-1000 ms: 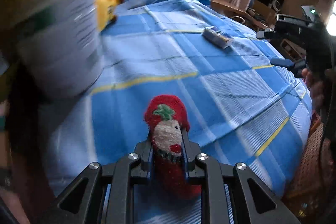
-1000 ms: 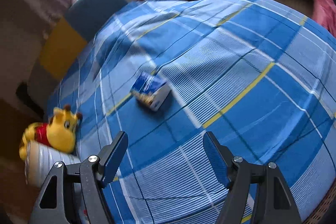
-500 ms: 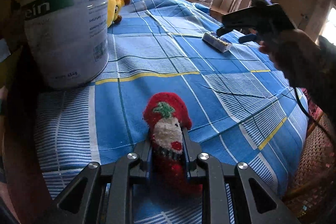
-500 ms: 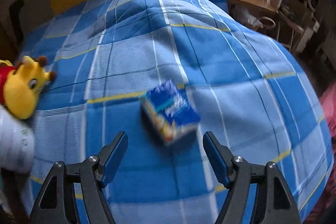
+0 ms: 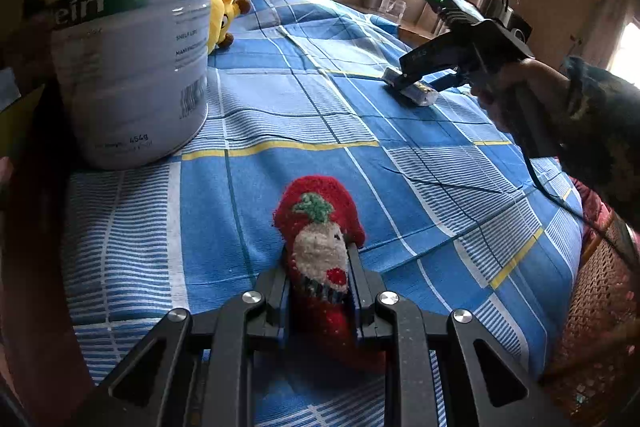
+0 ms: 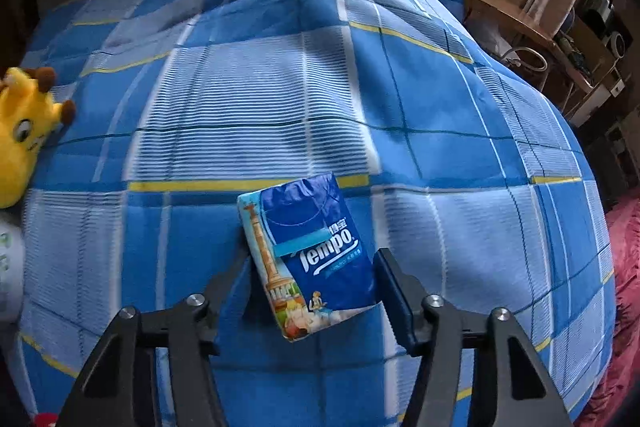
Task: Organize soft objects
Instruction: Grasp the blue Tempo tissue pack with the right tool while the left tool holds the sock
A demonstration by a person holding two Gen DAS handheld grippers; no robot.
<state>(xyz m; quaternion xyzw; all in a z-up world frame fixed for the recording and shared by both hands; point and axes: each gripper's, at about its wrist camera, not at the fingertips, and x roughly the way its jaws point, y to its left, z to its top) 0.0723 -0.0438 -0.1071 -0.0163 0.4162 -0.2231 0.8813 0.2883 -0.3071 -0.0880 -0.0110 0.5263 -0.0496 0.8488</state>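
Observation:
My left gripper (image 5: 320, 255) is shut on a red fuzzy sock (image 5: 316, 203) with a white face and a green leaf, held just over the blue checked bedspread (image 5: 280, 107). The right gripper (image 6: 312, 259) points down over a blue tissue pack (image 6: 308, 239) that lies flat on the bedspread. Its jaws are closing with the pack between them, and the fingers stand close along both sides without squeezing it. In the left wrist view the right gripper (image 5: 416, 79) sits on the tissue pack (image 5: 416, 95) at mid right, held by a hand (image 5: 504, 95).
A large white tin can (image 5: 128, 39) stands at the bed's near left. Behind it lies a yellow plush toy (image 5: 222, 15), which the right wrist view shows as a yellow plush toy (image 6: 24, 131) at far left. A wooden desk (image 6: 520, 23) with clutter runs along the bed's right side.
The right gripper swung over the tissue pack, rolled, came down around it and narrowed its jaws. The left gripper kept hold of the red sock and barely moved.

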